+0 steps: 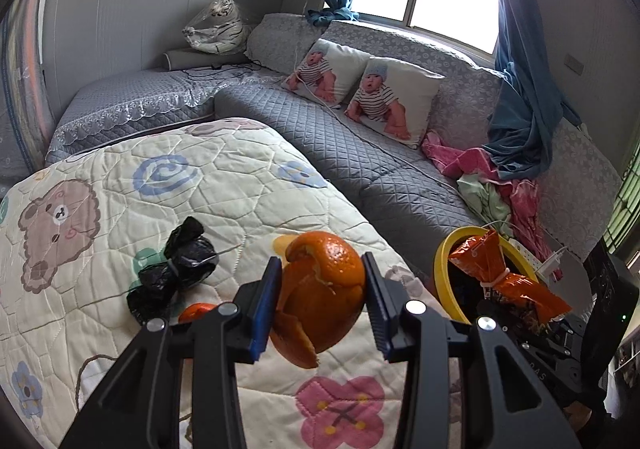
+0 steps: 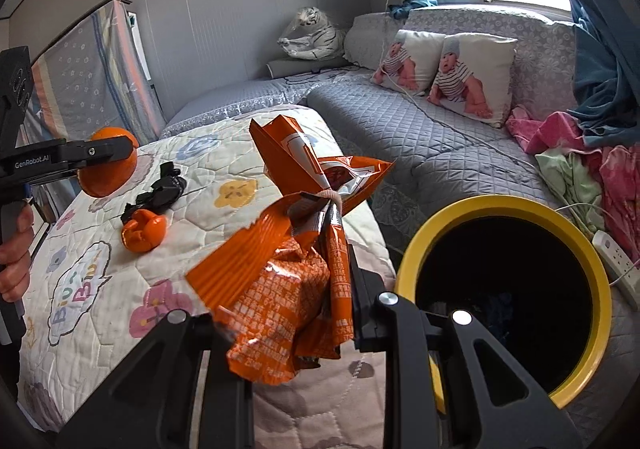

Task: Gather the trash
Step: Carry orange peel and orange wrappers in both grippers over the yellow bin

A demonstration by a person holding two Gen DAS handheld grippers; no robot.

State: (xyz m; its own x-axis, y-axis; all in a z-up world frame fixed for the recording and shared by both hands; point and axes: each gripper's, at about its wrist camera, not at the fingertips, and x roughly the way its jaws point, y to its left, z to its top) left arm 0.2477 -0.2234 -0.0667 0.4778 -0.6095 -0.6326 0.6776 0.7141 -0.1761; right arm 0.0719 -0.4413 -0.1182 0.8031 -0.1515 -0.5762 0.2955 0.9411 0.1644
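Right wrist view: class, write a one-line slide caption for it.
Right gripper carries a tied orange snack bag beside the yellow-rimmed bin, orange peel still on the quilt.

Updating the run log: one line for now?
left claw: orange peel | right claw: snack bag | bin: not yet loaded

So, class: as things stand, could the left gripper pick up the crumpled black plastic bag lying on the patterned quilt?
Probably not yet. The left gripper is shut on a large piece of orange peel, so its jaws are occupied. The black plastic bag itself lies uncovered on the quilt.
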